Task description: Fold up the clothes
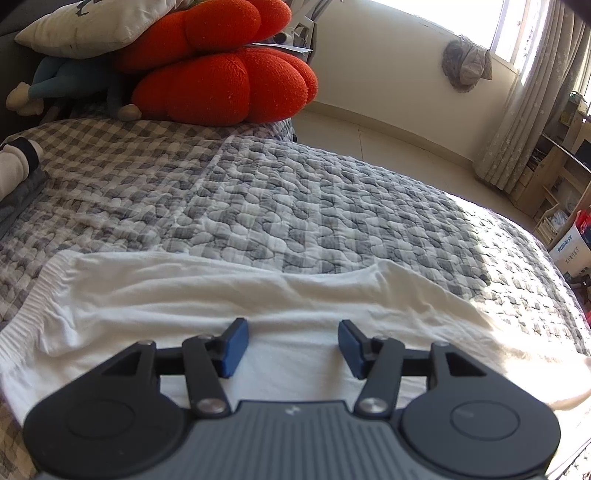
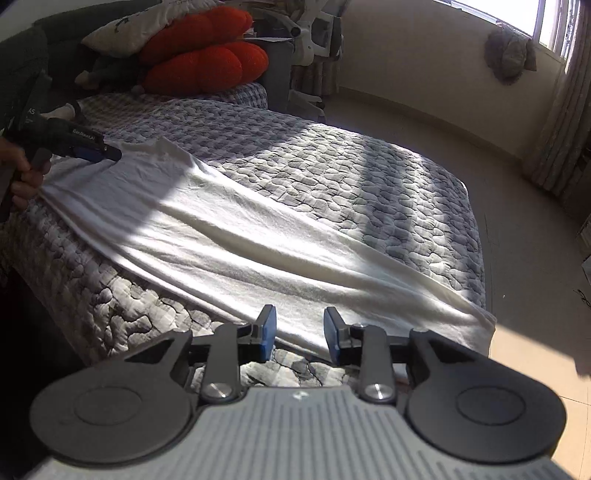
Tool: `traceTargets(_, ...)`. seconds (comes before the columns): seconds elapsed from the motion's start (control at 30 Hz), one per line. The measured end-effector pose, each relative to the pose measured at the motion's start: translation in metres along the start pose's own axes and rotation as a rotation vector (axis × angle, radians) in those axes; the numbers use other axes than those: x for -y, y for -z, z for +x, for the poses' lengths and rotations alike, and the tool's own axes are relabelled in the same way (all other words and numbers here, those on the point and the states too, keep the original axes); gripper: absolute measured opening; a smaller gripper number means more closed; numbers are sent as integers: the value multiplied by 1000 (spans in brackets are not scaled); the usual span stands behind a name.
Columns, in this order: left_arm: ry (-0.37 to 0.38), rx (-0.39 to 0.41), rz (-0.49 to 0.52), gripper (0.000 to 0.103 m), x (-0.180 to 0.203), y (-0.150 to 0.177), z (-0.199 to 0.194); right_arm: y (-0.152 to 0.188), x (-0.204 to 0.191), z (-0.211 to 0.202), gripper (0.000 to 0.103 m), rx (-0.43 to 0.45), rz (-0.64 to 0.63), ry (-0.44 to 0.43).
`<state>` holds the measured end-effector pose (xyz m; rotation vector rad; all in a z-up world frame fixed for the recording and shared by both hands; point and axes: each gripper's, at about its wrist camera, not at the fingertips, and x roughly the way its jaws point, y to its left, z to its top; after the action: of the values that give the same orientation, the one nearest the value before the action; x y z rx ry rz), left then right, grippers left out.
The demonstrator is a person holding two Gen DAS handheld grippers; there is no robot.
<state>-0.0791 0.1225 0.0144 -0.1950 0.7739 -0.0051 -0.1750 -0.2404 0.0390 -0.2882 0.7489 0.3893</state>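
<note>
**Both grippers spread wide over the white garment**

Your left gripper (image 1: 293,347) sits with its blue pads (image 1: 233,347) well apart, nothing between them, hovering over the near end of the garment (image 1: 229,295). From the right wrist view you see that same gripper (image 2: 107,153) at the far end of the cloth, your hand (image 2: 26,177) wrapped round its handle; whether it touches the fabric there, you cannot tell.

Your right gripper (image 2: 300,332) is released too, pads parted, nothing in them, poised over the near edge of the garment (image 2: 240,240) where it meets the bed's side.

The garment lies stretched long along the near edge of the quilt (image 1: 332,206), rumpled in soft ridges, one ribbed end at the left in the left wrist view. Sunlight stripes cross cloth and quilt (image 2: 351,170).

Out beyond, at the head of the bed: an orange cushion (image 1: 221,74) with a pale pillow (image 1: 92,26) leaning on it. Curtains (image 1: 532,103) hang by the bright window.
</note>
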Motion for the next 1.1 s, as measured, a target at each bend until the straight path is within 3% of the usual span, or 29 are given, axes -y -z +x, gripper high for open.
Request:
traceTargets(0.03, 0, -1, 2, 56, 0, 0, 0, -3, -5, 2, 51, 2, -29, 6)
traceTargets(0.13, 2, -2, 6, 56, 1, 1, -1, -5, -19, 20, 51, -27, -72, 23)
traceTargets(0.2, 7, -5, 2, 56, -1, 0, -1, -7, -16, 28, 39, -58, -37, 3)
traceTargets(0.27, 12, -7, -3, 56, -2, 0, -1, -8, -12, 35, 2, -90, -2, -16)
traceTargets(0.33, 19, -12, -9, 56, -4, -1, -1, -5, -12, 30, 1, -100, -5, -18)
traceTargets(0.77, 50, -51, -3, 56, -10, -5, -2, 6, -2, 16, 1, -127, 32, -2)
traceTargets(0.9, 49, -54, -5, 56, -10, -6, -2, 7, 15, 7, 1, -68, 112, 50)
traceTargets(0.97, 49, -54, -3, 56, -10, -6, -2, 7, 30, 2, 14, -34, 193, 94)
traceTargets(1.0, 49, -54, 0, 56, -10, -5, -2, 8, 37, 1, 16, -35, 211, 120)
traceTargets(1.03, 49, -54, 0, 56, -10, -5, -2, 10, 44, 2, 23, -47, 246, 144)
traceTargets(1.07, 49, -54, -2, 56, -10, -5, -2, 13, 52, 4, 37, -68, 306, 158)
traceTargets(1.1, 50, -54, -5, 56, -10, -5, -2, 17, 61, 7, 40, -85, 372, 151)
